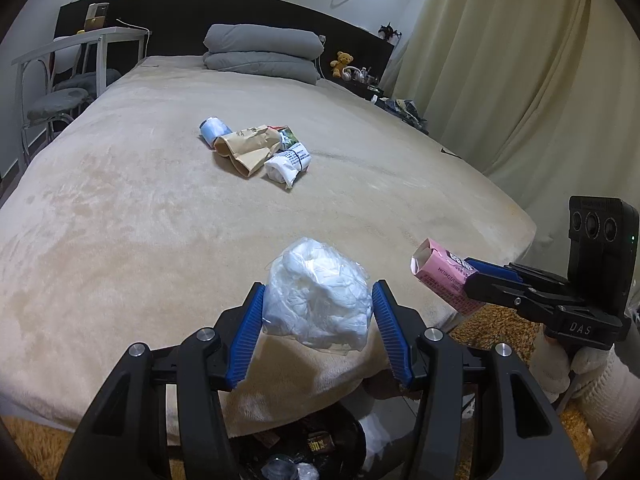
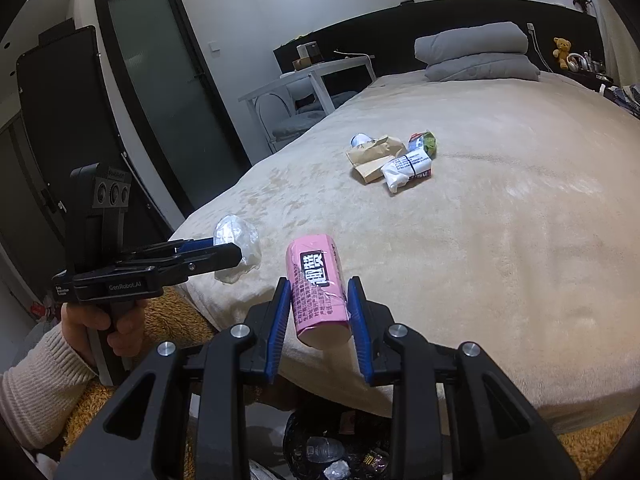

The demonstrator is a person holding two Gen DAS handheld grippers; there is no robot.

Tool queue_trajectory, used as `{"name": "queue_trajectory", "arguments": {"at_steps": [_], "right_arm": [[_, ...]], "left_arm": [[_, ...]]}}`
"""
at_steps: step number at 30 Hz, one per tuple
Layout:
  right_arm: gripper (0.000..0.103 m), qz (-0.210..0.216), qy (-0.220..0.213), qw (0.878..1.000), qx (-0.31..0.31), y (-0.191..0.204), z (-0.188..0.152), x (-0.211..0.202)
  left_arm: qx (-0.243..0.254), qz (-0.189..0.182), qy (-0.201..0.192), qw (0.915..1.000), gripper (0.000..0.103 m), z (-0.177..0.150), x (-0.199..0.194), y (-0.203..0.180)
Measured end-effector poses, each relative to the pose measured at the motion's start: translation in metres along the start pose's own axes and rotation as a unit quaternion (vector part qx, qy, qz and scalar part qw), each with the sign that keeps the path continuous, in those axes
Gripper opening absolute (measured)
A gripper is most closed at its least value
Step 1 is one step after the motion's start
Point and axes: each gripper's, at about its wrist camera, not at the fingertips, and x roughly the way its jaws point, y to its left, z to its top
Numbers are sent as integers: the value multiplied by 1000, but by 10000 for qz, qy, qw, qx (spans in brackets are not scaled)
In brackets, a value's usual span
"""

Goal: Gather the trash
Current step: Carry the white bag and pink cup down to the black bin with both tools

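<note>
We see the left gripper [image 1: 318, 300] clamped on a crumpled clear plastic bag [image 1: 318, 304], held above the near edge of the bed [image 1: 120, 216]. To its right, the right gripper [image 2: 319, 304] squeezes a pink carton [image 2: 318, 290]. Ahead of both grippers, more trash [image 1: 256, 152] lies mid-bed, and a bin [image 2: 340, 448] with rubbish sits below them.

Left claw [image 1: 318, 300] grips plastic bag [image 1: 320, 304] — above bed [image 1: 120, 200].

The right gripper [image 1: 472, 276] has "DAS" on its black body. "GenRobot.AI" stands on the left gripper [image 2: 236, 254]. The pink carton [image 2: 318, 286] carries bold Chinese characters, too blurred to read properly.
</note>
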Motion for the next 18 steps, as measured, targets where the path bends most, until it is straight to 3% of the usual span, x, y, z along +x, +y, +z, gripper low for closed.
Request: {"name": "queue_trajectory", "arguments": {"at_steps": [18], "right_arm": [[31, 22, 175, 9994, 285, 27, -46, -28]], "left_arm": [[-144, 81, 136, 9998, 53, -59, -25, -31]]}}
